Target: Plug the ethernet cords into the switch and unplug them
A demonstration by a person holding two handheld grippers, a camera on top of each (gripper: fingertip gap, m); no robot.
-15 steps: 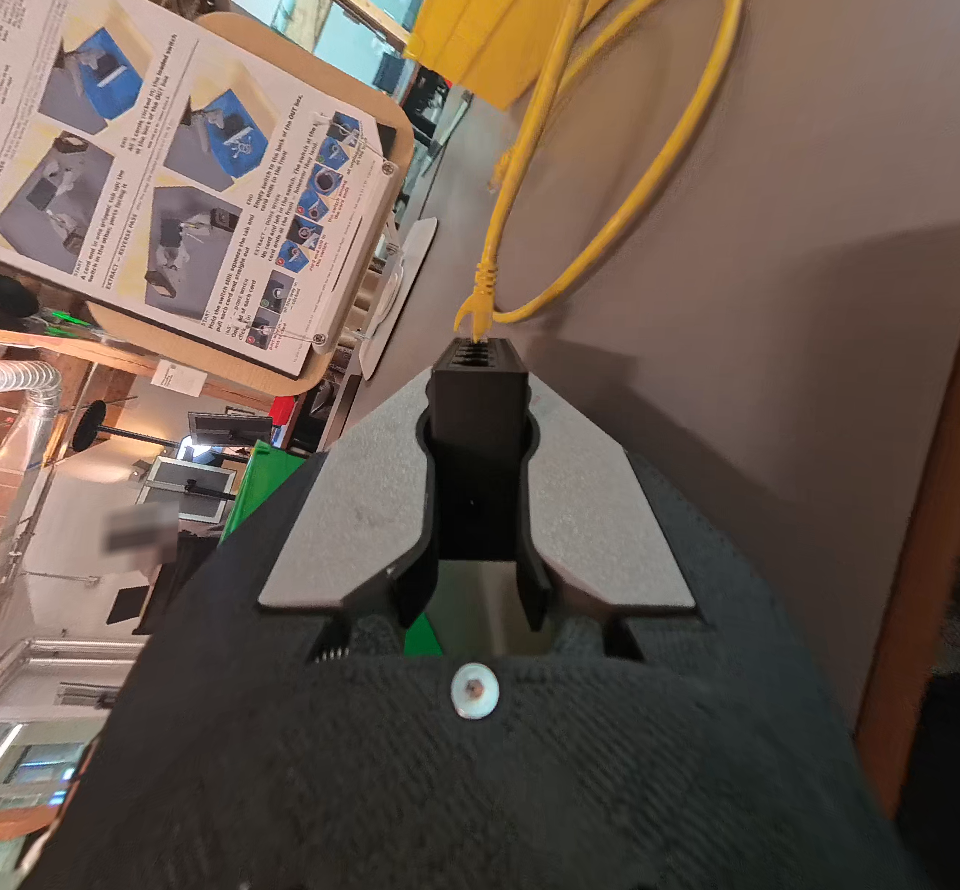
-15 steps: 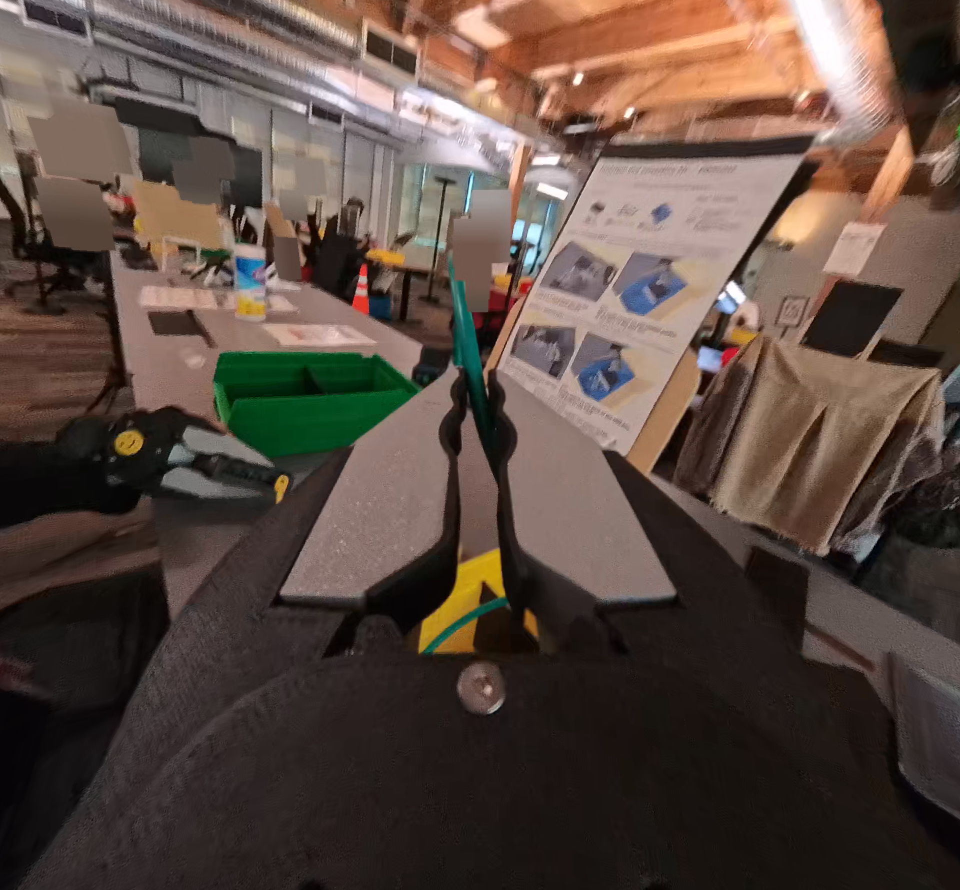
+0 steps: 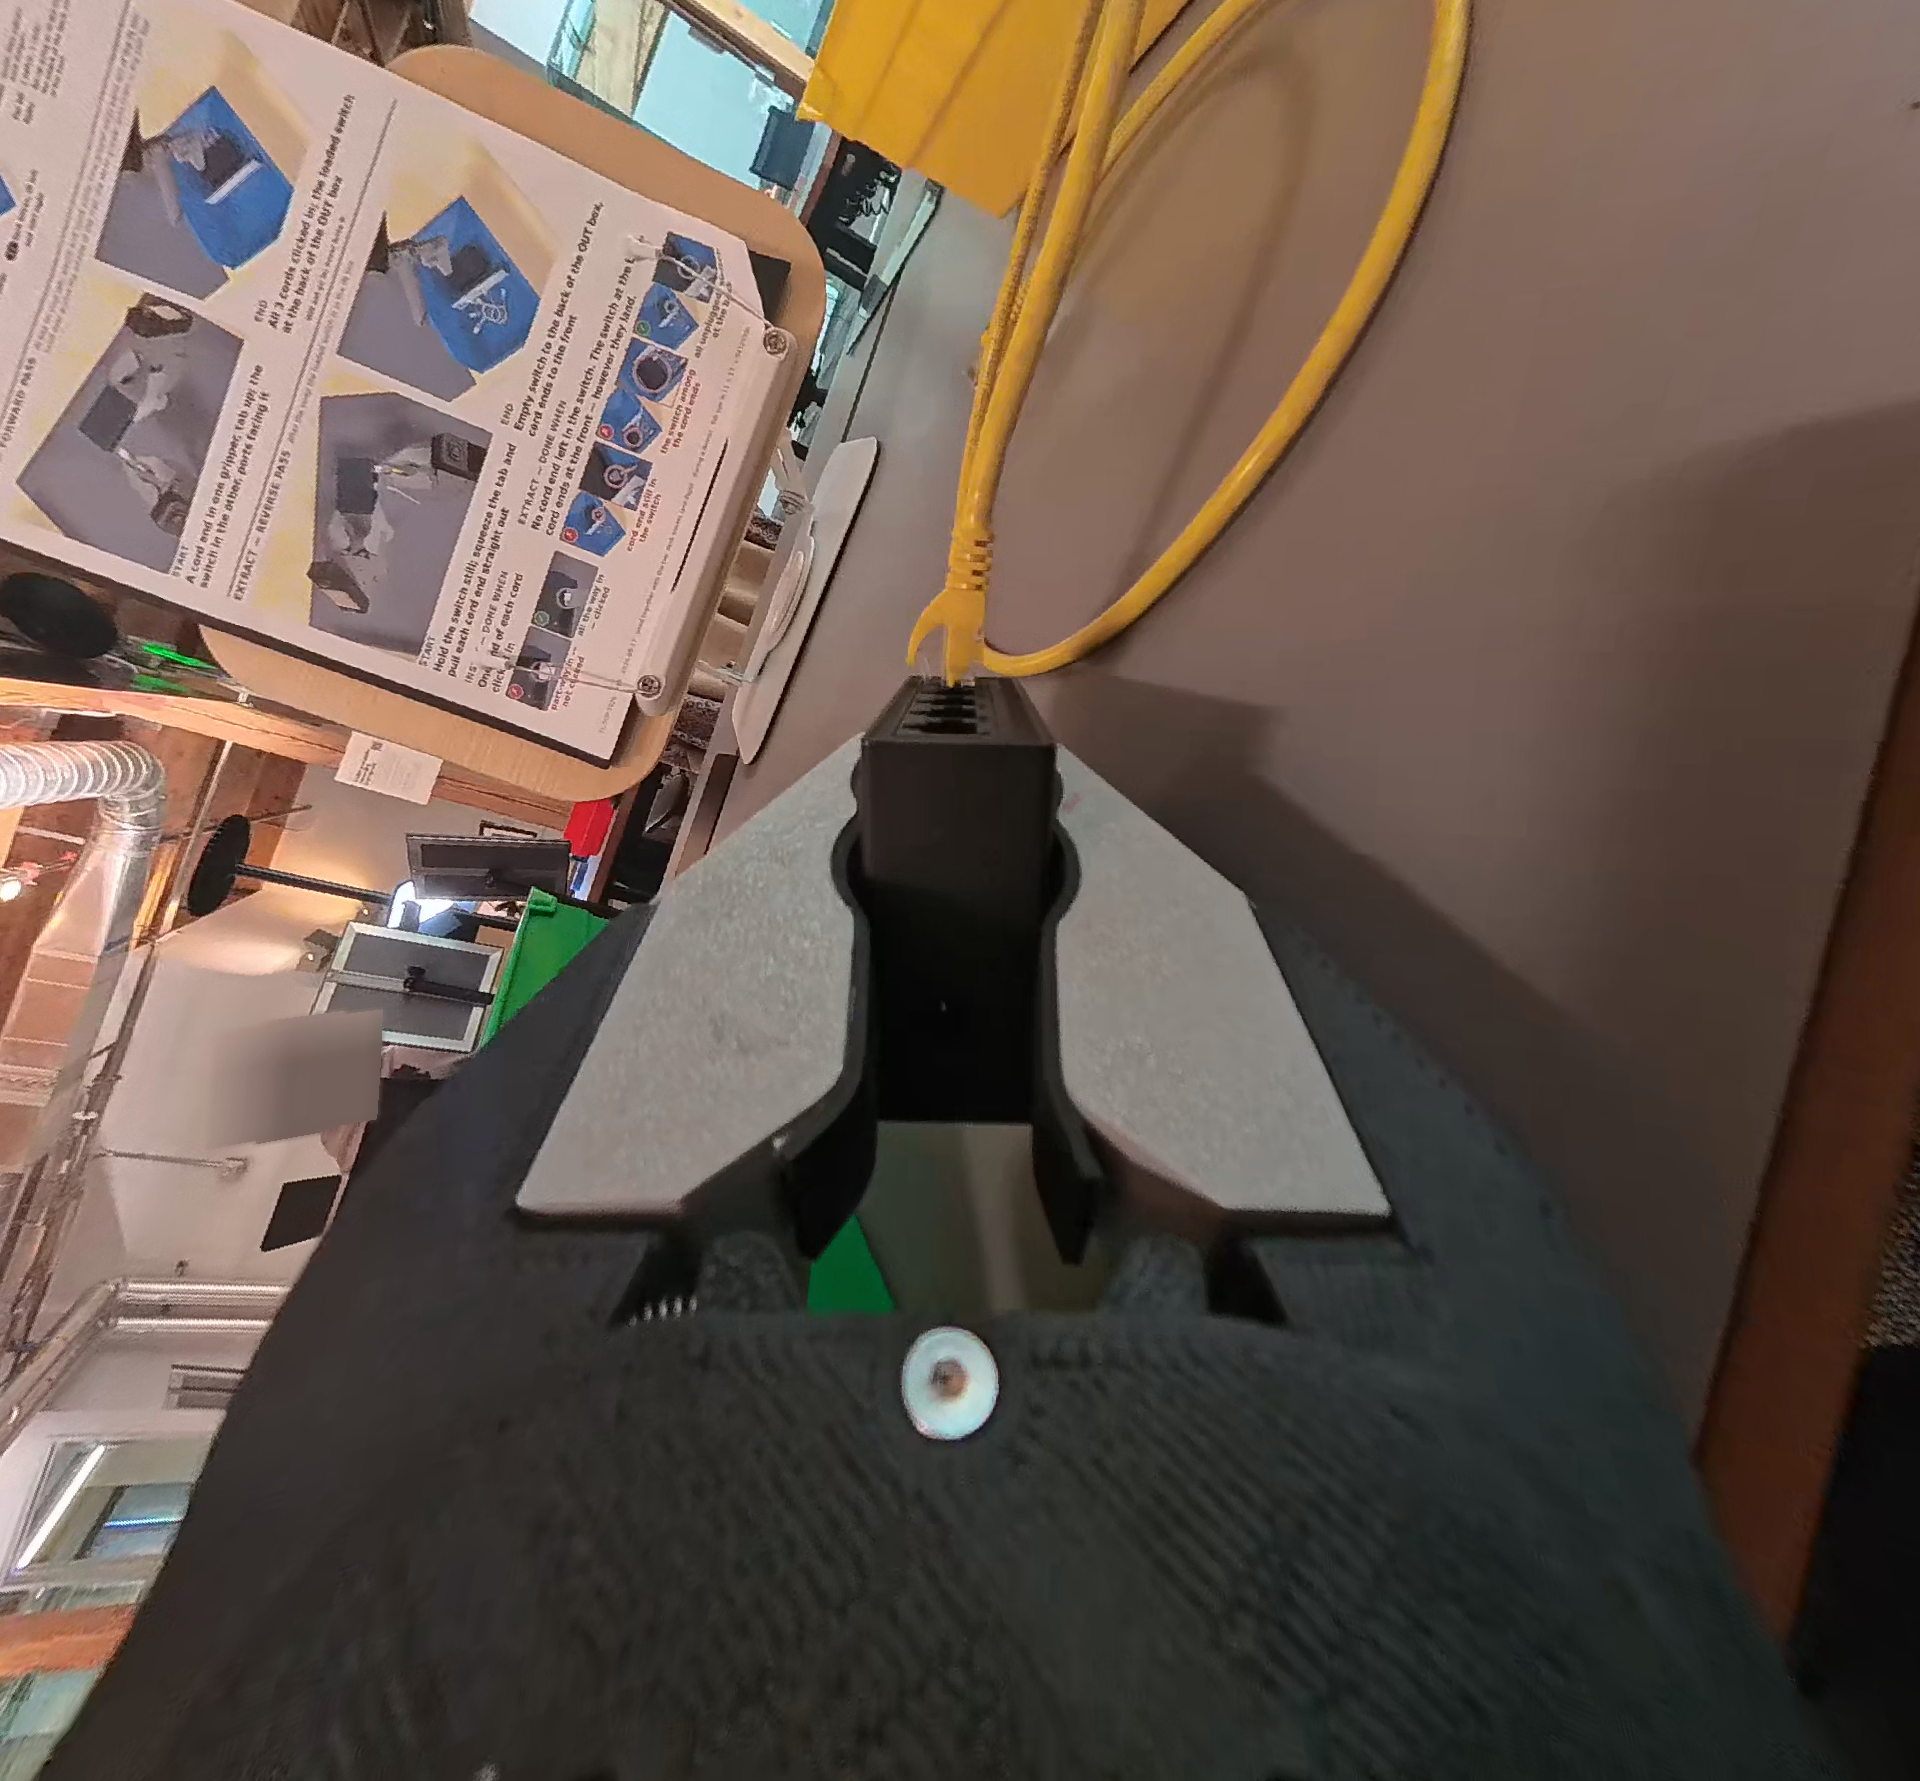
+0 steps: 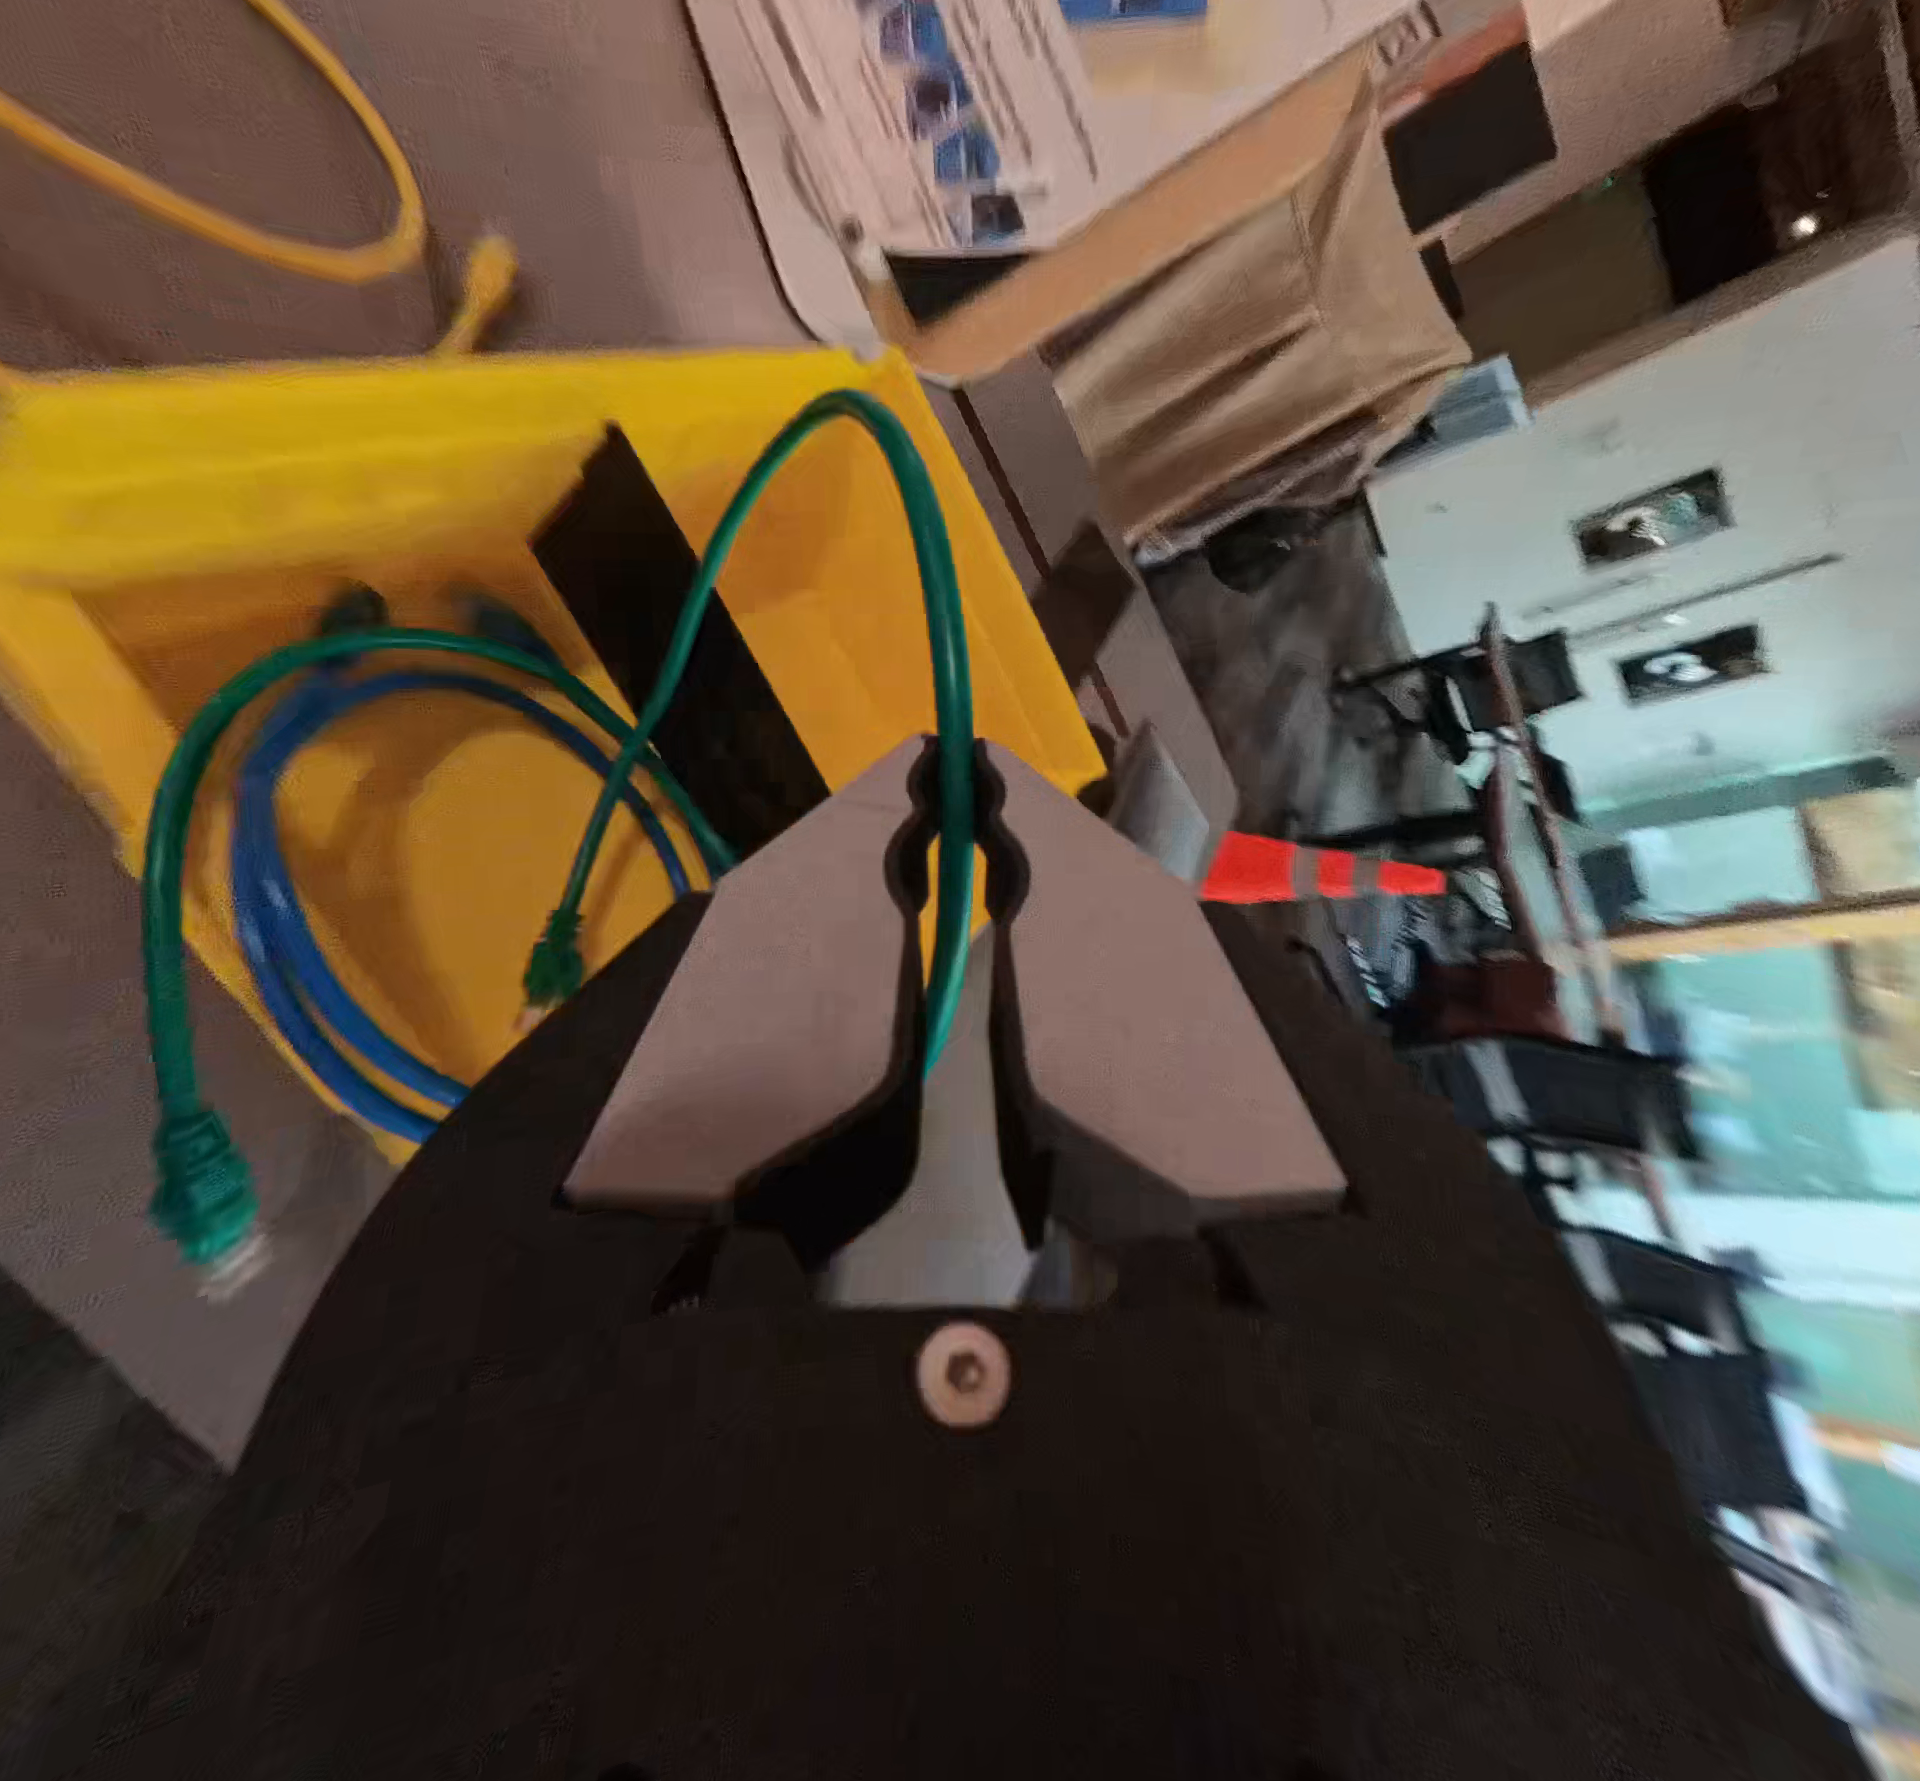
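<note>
The black switch (image 3: 954, 796) is clamped between the jaws of the left gripper (image 3: 956, 801), its port face turned toward 12 o'clock, where the plug of the yellow cord (image 3: 1340, 360) is seated in, or at least touching, the far port; the depth of seating cannot be made out from this angle. A green cord (image 4: 940, 588) is pinched mid-length by the closed jaws of the right gripper (image 4: 951, 775), and its plug (image 4: 551, 968) is left dangling at 9 o'clock over the yellow bin (image 4: 436, 474), where a blue cord (image 4: 312, 952) and another green cord (image 4: 166, 900) are tangled. With the grip so far from the plug, the connector cannot be steered into a port, and the loop may be snagged on the bin's contents. The yellow plug could be levered out if the switch is swung.
</note>
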